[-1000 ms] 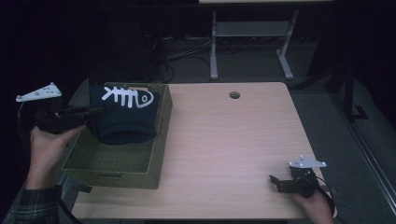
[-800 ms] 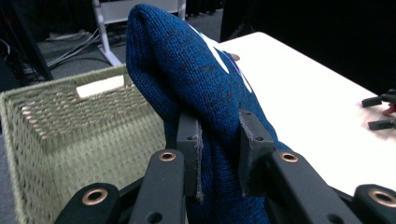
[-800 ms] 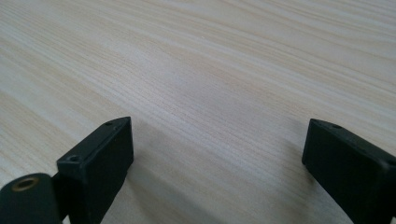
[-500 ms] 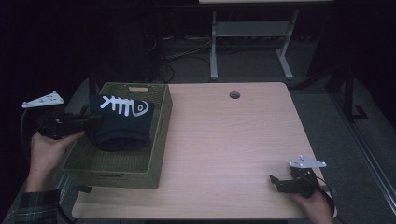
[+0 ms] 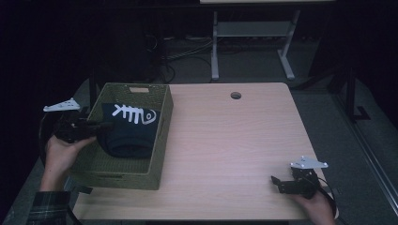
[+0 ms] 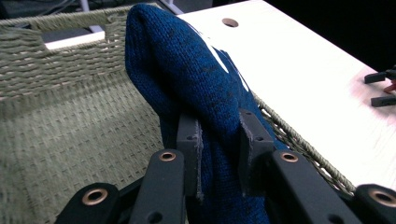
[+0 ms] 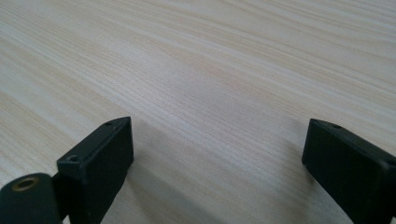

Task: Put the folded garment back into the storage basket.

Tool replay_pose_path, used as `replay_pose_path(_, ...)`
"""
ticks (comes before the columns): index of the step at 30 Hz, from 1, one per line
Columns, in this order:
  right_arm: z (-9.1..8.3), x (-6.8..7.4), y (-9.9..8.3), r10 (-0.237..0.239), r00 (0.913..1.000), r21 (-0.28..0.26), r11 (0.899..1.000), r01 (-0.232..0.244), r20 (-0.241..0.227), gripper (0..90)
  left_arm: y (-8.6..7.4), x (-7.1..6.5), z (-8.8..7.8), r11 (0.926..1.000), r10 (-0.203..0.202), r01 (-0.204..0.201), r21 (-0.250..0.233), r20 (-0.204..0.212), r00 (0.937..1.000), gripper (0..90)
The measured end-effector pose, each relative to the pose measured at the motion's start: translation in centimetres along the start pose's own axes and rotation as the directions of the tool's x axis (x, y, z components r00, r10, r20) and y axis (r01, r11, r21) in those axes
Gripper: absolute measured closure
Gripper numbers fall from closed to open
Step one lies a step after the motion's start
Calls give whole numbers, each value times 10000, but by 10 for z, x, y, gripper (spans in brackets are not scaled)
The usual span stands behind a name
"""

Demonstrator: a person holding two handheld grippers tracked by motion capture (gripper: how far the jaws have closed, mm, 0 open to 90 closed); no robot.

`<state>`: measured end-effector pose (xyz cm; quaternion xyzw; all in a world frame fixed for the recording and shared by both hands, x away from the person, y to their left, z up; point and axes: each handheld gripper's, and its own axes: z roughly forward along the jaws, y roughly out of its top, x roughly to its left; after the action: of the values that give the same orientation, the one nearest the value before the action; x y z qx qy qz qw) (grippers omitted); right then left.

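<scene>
Wooden table (image 5: 225,140); left gripper (image 6: 219,140) grips sweater (image 6: 187,84)

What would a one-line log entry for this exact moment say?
left gripper: shut on blue sweater | sweater: inside green basket | right gripper: open, holding nothing, over table

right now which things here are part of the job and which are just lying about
In the job:
- dark blue knitted garment with a white fishbone print
- green woven basket it sits in
- left gripper, shut on the garment

Just about:
- right gripper, open, resting on the pale wooden table
- round cable hole in the table
- metal stand behind
</scene>
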<state>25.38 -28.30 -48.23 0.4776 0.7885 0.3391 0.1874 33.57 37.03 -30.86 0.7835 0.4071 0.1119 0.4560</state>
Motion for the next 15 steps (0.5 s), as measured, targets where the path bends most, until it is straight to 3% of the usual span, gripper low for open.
replay_pose_path(7, 0, 0, 0, -3, 10000, -3, 10000, 3, 0, 85, -2, 9, 17, 9991, 4, -14, 435, 243, 9997, 735)
replay_pose_path(15, 0, 0, 0, 1, 10000, 0, 10000, -1, 1, 85, -6, 23, 33, 9952, 3, -3, 981, 8, 10000, 732)
